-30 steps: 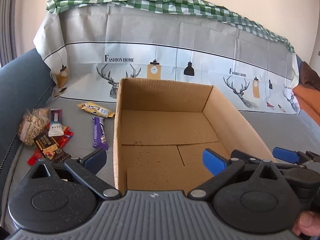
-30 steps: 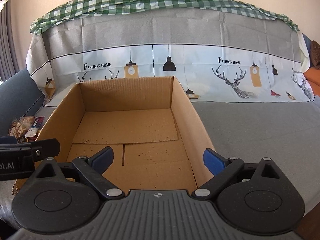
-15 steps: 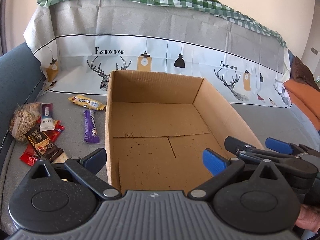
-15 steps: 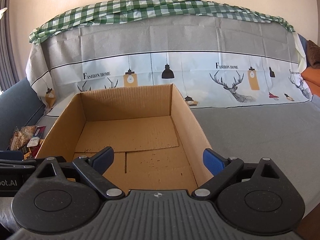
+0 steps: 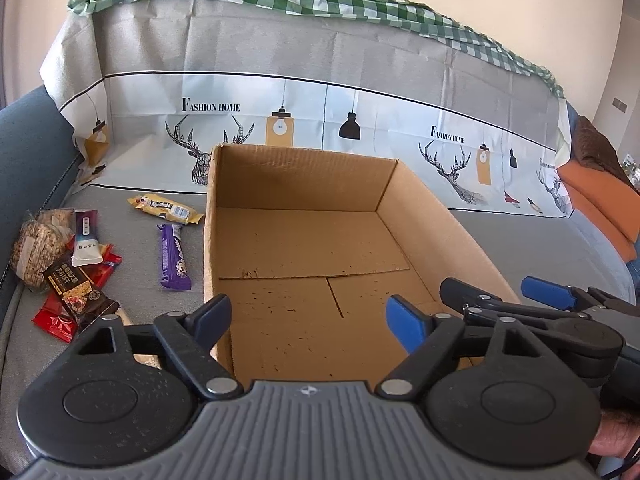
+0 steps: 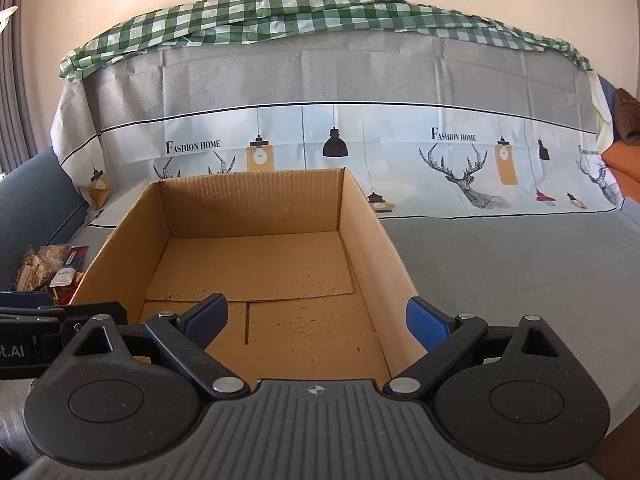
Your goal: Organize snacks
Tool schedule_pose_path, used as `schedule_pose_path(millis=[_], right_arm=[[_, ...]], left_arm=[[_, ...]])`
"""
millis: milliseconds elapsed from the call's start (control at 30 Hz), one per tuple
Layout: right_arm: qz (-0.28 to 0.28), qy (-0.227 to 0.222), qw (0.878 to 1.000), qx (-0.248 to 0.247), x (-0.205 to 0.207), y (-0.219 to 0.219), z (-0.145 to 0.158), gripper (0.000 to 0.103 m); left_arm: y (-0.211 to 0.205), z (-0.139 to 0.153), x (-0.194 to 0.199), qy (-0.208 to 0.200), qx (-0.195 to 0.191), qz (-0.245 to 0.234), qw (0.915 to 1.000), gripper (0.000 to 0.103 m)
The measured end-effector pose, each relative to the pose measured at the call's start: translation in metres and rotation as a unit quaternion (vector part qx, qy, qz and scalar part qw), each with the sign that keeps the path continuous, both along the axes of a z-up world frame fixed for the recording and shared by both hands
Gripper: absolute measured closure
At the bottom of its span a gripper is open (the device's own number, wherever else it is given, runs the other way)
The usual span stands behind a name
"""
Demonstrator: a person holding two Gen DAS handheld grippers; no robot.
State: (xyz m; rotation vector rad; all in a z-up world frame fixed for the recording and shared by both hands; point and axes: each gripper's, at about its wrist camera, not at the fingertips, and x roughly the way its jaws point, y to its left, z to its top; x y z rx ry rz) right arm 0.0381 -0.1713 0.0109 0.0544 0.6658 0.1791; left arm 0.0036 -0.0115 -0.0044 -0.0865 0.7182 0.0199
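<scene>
An open cardboard box with nothing in it sits on the grey sofa seat; it also shows in the right wrist view. Left of it lie snacks: a yellow bar, a purple bar, a white-purple sachet, a dark brown pack on red packs, and a clear bag of nuts. My left gripper is open and empty over the box's near left wall. My right gripper is open and empty over the box's near right part.
The sofa back carries a grey deer-print cover and a green checked cloth. A blue armrest stands at the left. Orange cushions lie at the right. Grey seat stretches right of the box.
Both grippers have drifted slightly: the left view has swung a little to the right and back from the box. The snacks and box have not moved. Both grippers stay open.
</scene>
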Motion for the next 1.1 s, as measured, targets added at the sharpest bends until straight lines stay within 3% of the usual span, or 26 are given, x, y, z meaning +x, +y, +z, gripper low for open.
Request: schedule_pose_path(millis=[333, 533, 867, 967, 1100], right_arm=[[-0.002, 0.004, 1.0, -0.005, 0.0, 0.0, -0.002, 0.012], [-0.003, -0.002, 1.0, 0.0, -0.001, 0.002, -0.002, 0.034], [0.008, -0.022, 1.0, -0.006, -0.006, 0.01, 0.002, 0.04], [0.012, -0.027, 1.0, -0.004, -0.006, 0.013, 0.003, 0.047], [0.022, -0.034, 0.999, -0.005, -0.008, 0.02, 0.005, 0.06]], left_arm=[[-0.002, 0.0, -0.001, -0.001, -0.005, -0.005, 1.0, 0.017], [-0.004, 0.001, -0.002, -0.005, -0.006, -0.012, 0.9999, 0.022], [0.0, 0.004, -0.004, -0.013, -0.016, -0.025, 0.9995, 0.043], [0.002, 0.004, -0.004, -0.013, -0.022, -0.029, 0.9992, 0.054], [0.007, 0.007, -0.007, -0.019, -0.029, -0.034, 0.9988, 0.056]])
